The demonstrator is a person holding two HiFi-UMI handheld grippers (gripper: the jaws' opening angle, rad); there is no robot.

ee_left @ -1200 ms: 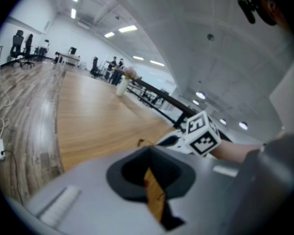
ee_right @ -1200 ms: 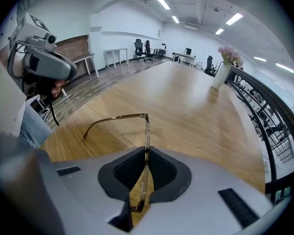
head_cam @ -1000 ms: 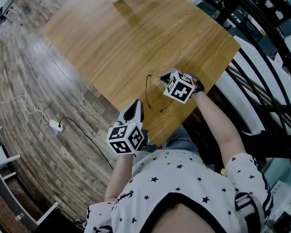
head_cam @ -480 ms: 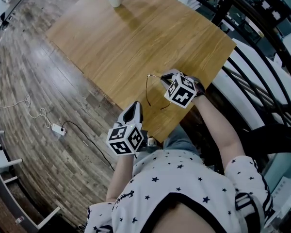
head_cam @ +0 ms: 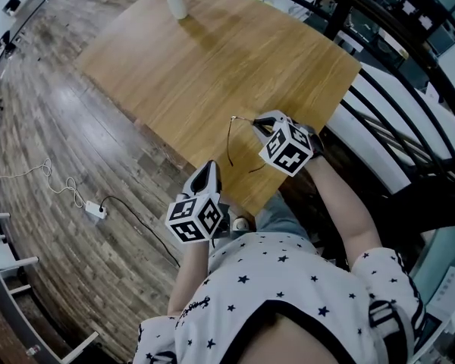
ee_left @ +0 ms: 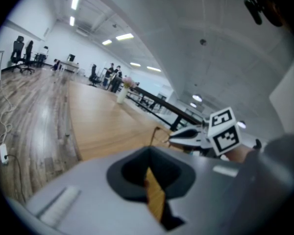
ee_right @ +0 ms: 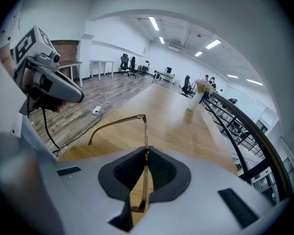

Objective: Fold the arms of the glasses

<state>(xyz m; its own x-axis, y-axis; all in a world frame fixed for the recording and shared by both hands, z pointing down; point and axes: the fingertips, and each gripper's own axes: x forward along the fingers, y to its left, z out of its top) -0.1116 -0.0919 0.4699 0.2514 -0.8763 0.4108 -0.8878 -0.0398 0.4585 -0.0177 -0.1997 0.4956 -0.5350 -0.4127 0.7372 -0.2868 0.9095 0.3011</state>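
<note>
Thin-framed glasses (head_cam: 229, 141) hang just above the near corner of the wooden table (head_cam: 212, 59). My right gripper (head_cam: 256, 120) is shut on them. In the right gripper view the frame (ee_right: 145, 131) runs straight between the closed pads, and one arm (ee_right: 115, 124) sticks out to the left, unfolded. My left gripper (head_cam: 209, 170) hovers off the table's near edge, left of the glasses and apart from them. It is shut with nothing in it. From the left gripper view (ee_left: 148, 163) I see the right gripper (ee_left: 186, 136) and the glasses (ee_left: 156, 133) ahead.
A white vase of flowers (head_cam: 176, 2) stands at the table's far end. Black railings (head_cam: 379, 89) run along the right side of the table. A power strip with its cable (head_cam: 96, 209) lies on the wooden floor to the left.
The right gripper has risen a little with the glasses, lifting them off the tabletop. The left gripper has drifted slightly and stays shut.
</note>
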